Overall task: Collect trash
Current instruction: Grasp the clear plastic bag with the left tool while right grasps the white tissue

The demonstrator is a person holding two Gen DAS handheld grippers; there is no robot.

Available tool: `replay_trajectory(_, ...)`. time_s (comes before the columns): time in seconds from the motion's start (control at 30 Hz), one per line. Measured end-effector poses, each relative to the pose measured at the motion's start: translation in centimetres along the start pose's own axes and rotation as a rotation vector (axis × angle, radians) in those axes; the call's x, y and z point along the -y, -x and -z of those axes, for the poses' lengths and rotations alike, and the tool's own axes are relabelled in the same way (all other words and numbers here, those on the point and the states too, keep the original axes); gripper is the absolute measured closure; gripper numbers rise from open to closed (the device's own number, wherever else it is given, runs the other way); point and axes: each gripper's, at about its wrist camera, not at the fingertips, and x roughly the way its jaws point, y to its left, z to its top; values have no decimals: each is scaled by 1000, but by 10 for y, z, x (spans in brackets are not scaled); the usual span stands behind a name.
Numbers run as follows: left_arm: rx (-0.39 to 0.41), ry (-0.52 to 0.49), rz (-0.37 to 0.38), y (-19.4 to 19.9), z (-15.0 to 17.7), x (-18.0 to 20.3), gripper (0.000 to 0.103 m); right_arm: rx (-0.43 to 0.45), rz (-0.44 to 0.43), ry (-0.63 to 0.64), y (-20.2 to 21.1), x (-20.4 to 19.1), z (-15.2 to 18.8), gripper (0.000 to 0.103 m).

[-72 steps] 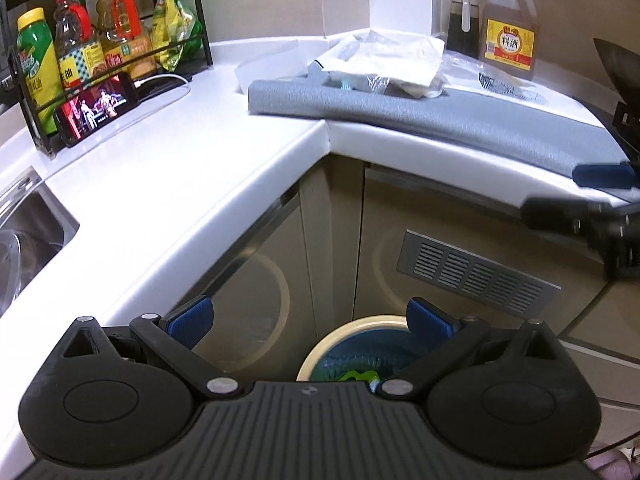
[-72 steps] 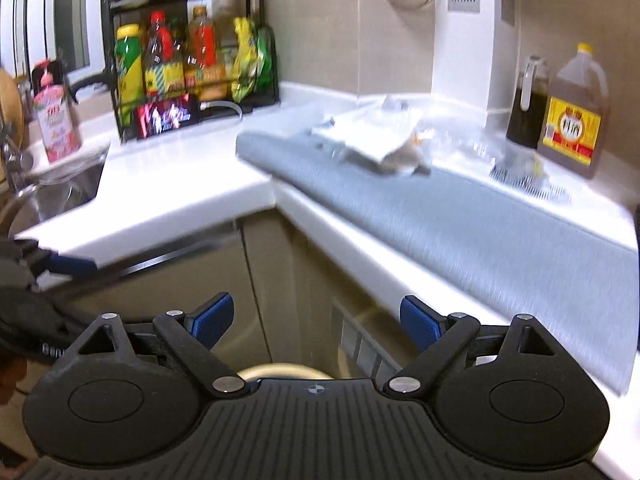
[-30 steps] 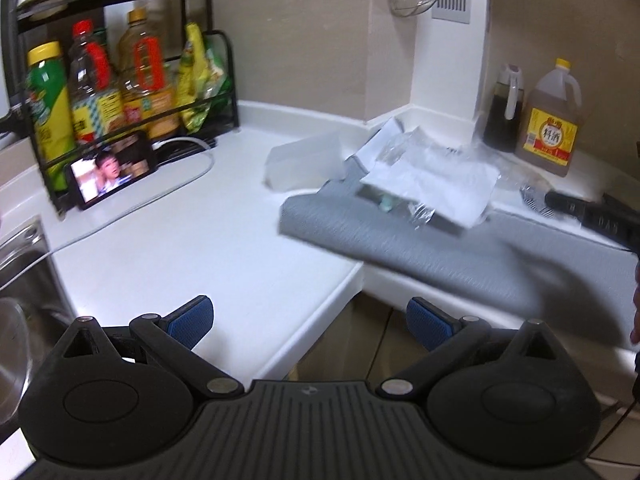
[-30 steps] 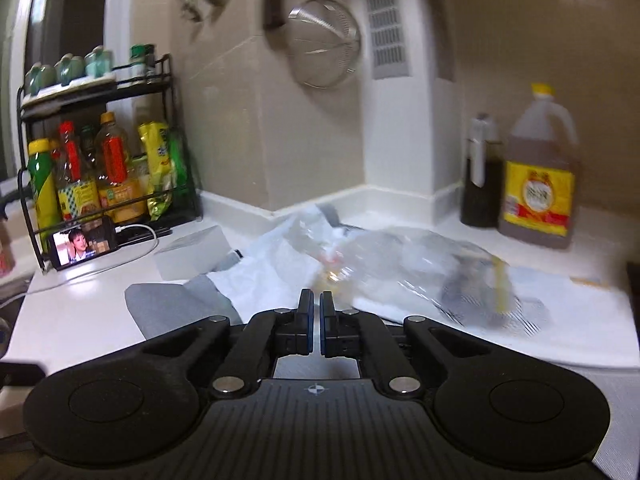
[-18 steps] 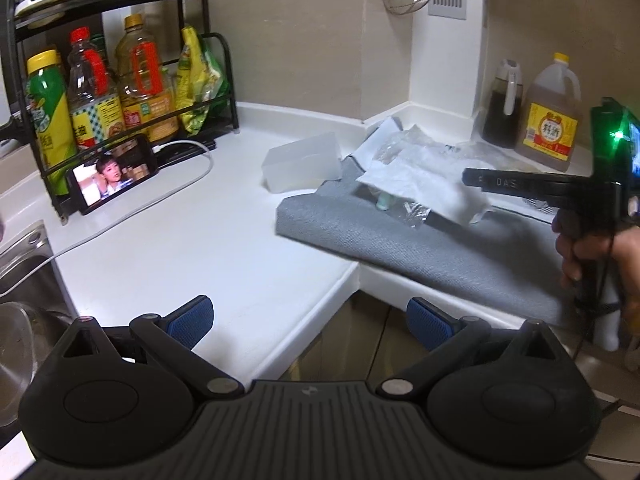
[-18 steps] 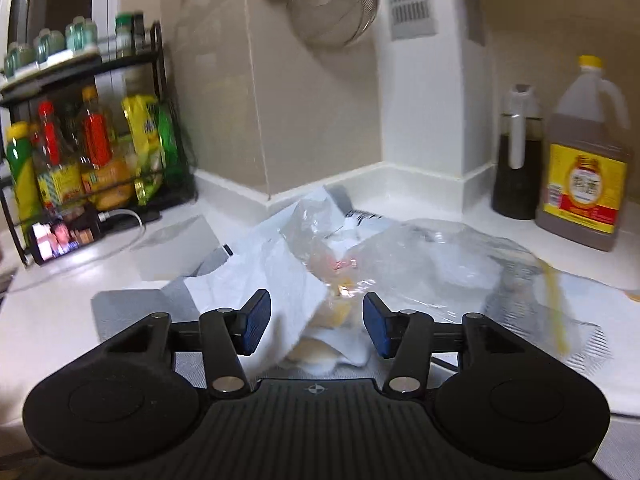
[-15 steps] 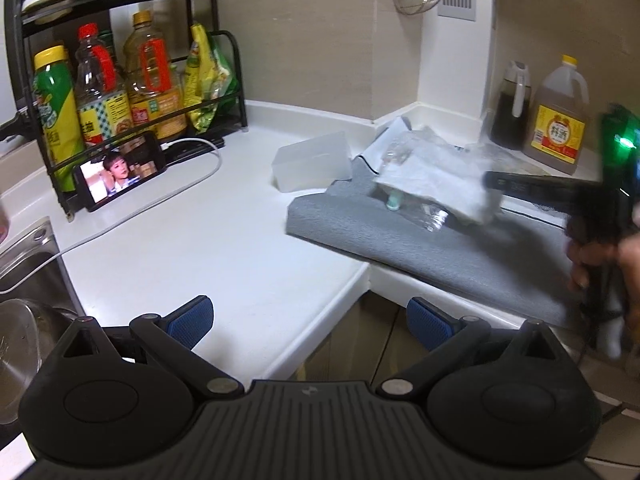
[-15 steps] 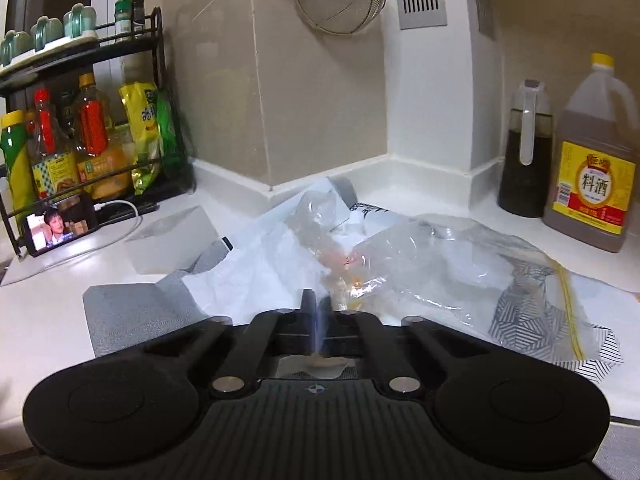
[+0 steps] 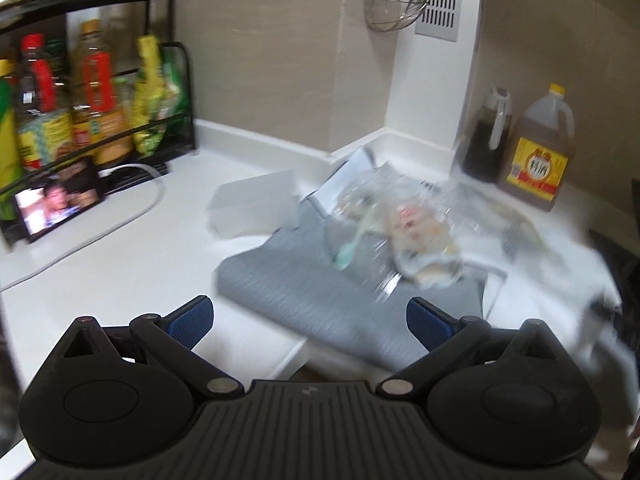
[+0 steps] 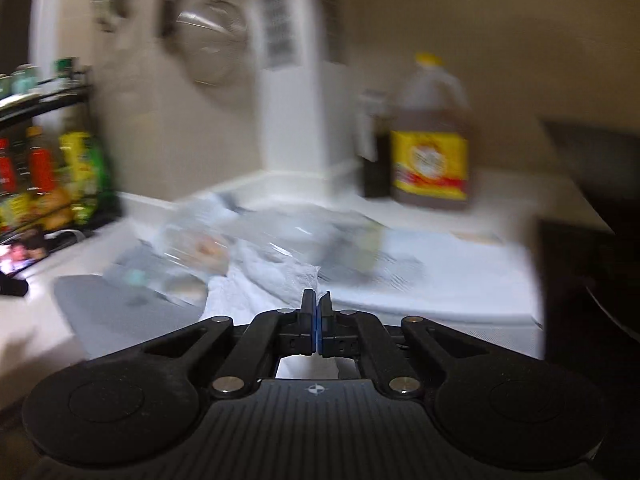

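Right gripper pinching crinkled white paper | left gripper agape

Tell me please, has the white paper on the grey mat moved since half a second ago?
Yes. The white paper has slid rightwards along the grey mat, uncovering the clear bag.

place: home kitchen
counter: white worktop in a tiled corner
rack: black shelf of sauce bottles
wall: wire strainer hanging
corner: big jug of brown liquid
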Motion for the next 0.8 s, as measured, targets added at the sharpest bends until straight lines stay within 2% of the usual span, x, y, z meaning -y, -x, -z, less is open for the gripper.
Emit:
replay_trajectory(0.03,-3,8,12,-9,-7,3,0,-19,7,-18,-2,5,3,95)
replay_trajectory(0.07,-9,18,29,-18,-14,6,0,-28,12,-35,-3,9,5,85)
replay_trajectory(0.1,-18,30,49,-29,-22,8,0,-30,10,-50,-4,11,8,66)
replay_trajectory(0.17,-27,59,77,-49,-39,14,0,-28,-5,-70,-5,11,10,43)
replay_trajectory(0.33,-55,111,148,-101,-75,34,0,-46,-31,-80,-12,8,10,26)
replay_trajectory(0.47,-138,127,154,-151,-92,51,0,-87,-26,-50,-24,7,11,18)
replay_trajectory(0.63,-249,102,56,-205,-91,64,0,-135,-17,69,-37,-4,11,13)
replay_trajectory(0.67,-257,110,37,-209,-89,63,5,-148,-24,98,-39,-8,12,13)
replay_trajectory(0.7,-256,126,27,-209,-89,61,19,-159,-20,135,-40,-12,12,13)
replay_trajectory(0.73,-256,151,31,-208,-88,57,29,-164,-13,170,-41,-17,13,16)
replay_trajectory(0.77,-262,185,46,-206,-88,52,48,-161,-21,194,-41,-21,14,28)
replay_trajectory(0.8,-263,218,67,-203,-88,47,71,-156,-38,215,-40,-24,14,46)
